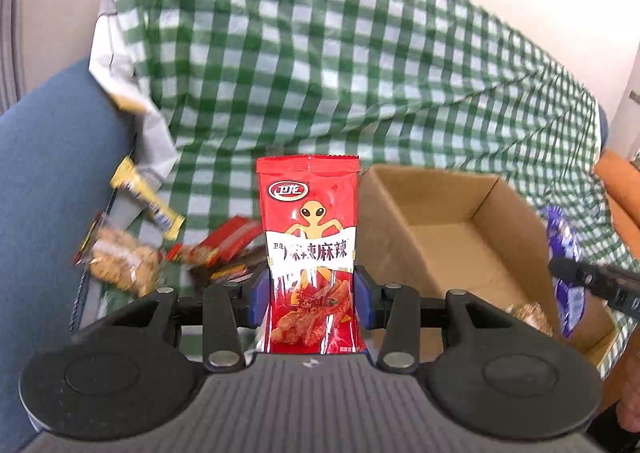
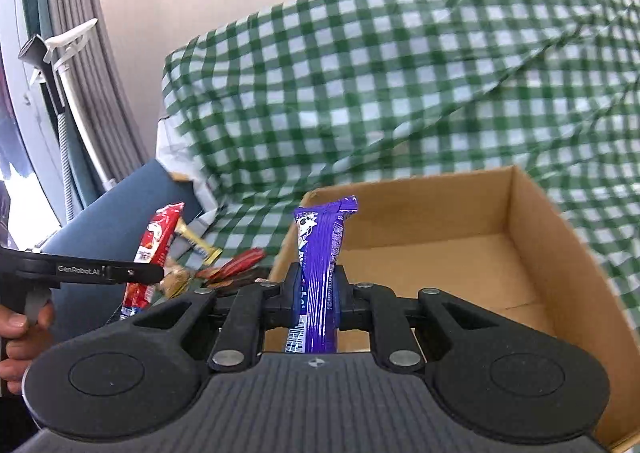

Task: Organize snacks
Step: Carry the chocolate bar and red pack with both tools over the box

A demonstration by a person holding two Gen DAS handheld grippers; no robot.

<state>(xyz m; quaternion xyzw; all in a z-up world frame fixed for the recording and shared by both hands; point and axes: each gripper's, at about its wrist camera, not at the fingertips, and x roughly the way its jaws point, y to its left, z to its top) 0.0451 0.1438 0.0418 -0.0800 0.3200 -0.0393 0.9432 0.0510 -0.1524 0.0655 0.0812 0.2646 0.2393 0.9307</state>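
My left gripper (image 1: 312, 293) is clamped on a red spicy-strip snack packet (image 1: 310, 237), standing upright between the blue pads. My right gripper (image 2: 318, 293) is squeezed tight on a purple wrapped snack bar (image 2: 320, 253), right over the open brown cardboard box (image 2: 536, 221). The box sits on green checked cloth (image 1: 320, 73). Left of it lies a loose pile: yellow bar (image 1: 148, 201), peanut-brittle pack (image 1: 120, 261), red wrappers (image 1: 228, 241).

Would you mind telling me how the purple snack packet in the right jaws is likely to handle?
The purple packet stands upright above the jaws, so probably fairly stiff. Its glossy wrapper looks slippery. It seems light, likely to drop easily into the cardboard box.
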